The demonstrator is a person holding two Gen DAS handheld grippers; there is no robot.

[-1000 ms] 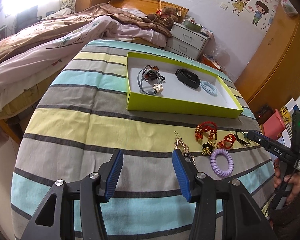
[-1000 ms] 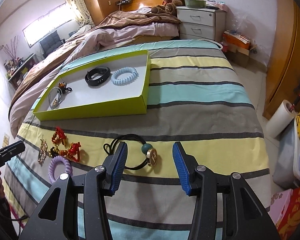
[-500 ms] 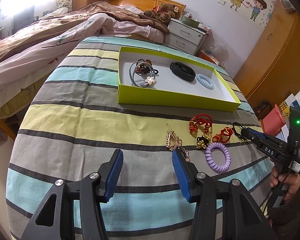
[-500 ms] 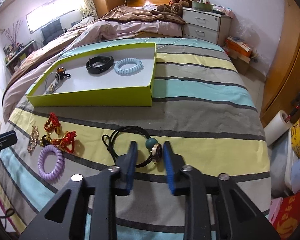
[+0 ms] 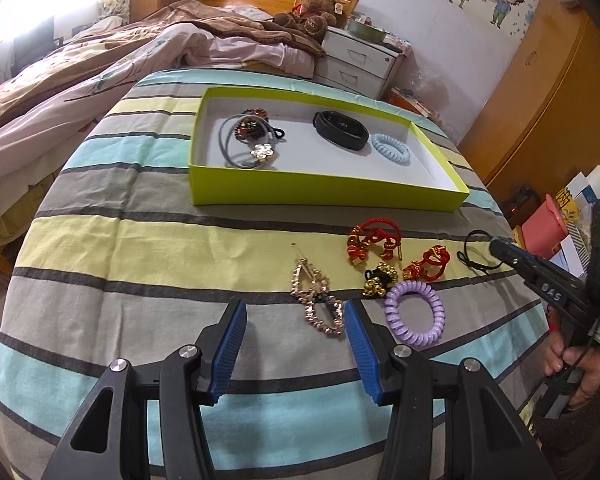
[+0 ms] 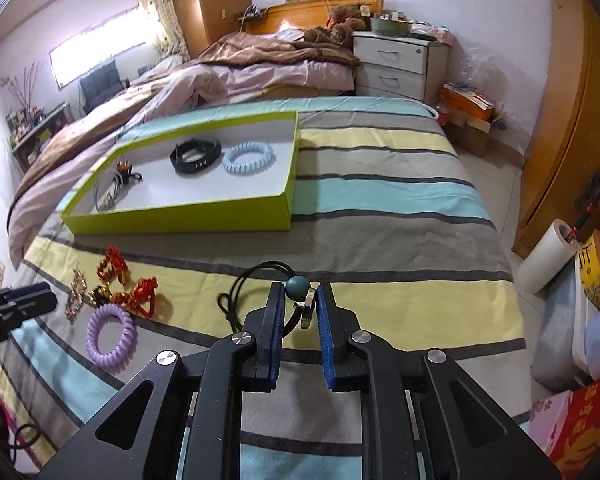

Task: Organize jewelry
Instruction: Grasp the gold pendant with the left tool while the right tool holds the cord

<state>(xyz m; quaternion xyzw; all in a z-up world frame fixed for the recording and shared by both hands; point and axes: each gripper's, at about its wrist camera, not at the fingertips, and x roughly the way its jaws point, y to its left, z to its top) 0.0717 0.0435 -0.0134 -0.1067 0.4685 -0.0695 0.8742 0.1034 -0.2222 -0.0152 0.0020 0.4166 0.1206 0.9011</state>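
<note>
- Right gripper (image 6: 297, 312): closed on the black cord hair tie (image 6: 256, 280) at its teal bead and metal disc; the cord loop lies on the striped bedspread (image 6: 380, 216) ahead of the pads.
- Left gripper (image 5: 294, 330): open, holding nothing, low over the bedspread; the gold rhinestone clip (image 5: 314, 300) lies just ahead, near the right pad.
- Green tray (image 5: 328, 192): holds a black band (image 5: 340, 130), a blue coil tie (image 5: 390, 149) and grey ties.
- Purple coil tie (image 5: 415, 314) and red ornaments (image 5: 374, 240): on the bedspread, outside the tray.
</note>
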